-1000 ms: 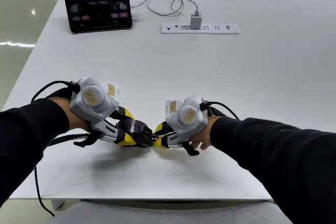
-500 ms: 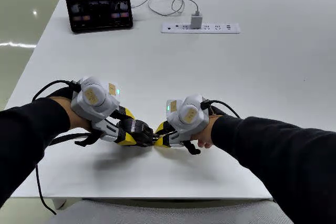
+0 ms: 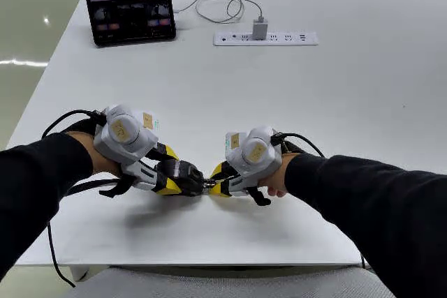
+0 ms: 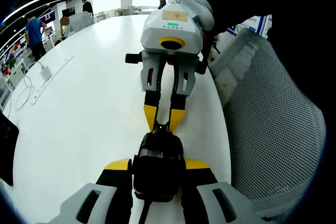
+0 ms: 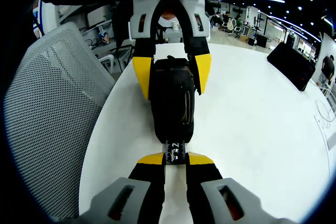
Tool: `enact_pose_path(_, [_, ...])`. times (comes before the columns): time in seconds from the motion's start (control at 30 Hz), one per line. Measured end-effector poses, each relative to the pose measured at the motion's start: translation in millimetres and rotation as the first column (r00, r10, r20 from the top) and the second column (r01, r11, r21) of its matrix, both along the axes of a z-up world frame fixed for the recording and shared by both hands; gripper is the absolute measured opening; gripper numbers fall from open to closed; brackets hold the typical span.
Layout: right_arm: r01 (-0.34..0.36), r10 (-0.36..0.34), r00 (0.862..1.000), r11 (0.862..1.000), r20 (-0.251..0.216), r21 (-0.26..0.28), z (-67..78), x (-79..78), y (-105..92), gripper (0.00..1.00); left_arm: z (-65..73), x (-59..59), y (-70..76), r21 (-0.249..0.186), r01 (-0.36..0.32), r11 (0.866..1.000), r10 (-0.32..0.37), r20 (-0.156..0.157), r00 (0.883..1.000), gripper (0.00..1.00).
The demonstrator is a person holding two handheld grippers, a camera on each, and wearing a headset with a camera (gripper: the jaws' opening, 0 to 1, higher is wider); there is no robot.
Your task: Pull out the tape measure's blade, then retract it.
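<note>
Tape measure (image 3: 183,174): bracing at six o'clock, by the table (image 3: 293,102) edge.
Clamping its case in the left gripper (image 3: 174,171) as an anchor; pinching the blade (image 5: 174,152) tip in the nearly closed right gripper (image 3: 215,181) at three o'clock, for pulling; leaving the tablet (image 3: 130,12) idle toward eleven.

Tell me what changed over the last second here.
The right gripper, shut on the blade, moved slightly to the person's right, drawing a short bit of blade out of the tape measure. The left gripper kept holding the tape measure in place; tablet and power strip unchanged.
</note>
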State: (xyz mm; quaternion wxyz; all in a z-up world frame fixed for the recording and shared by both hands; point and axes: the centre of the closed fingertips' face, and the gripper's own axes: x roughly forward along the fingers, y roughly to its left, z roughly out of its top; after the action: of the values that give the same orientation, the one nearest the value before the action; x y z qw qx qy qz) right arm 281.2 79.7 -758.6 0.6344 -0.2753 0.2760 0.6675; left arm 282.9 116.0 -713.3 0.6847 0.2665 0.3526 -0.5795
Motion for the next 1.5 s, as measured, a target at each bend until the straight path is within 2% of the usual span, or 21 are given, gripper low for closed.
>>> enact_pose_path(1.5, [0.031,-0.031,0.999,0.999,-0.011,-0.026,-0.2,3.1,-24.7,0.1,0.7,0.1,-0.9,0.005,-0.014,1.0,0.014,0.006,1.0,0.31])
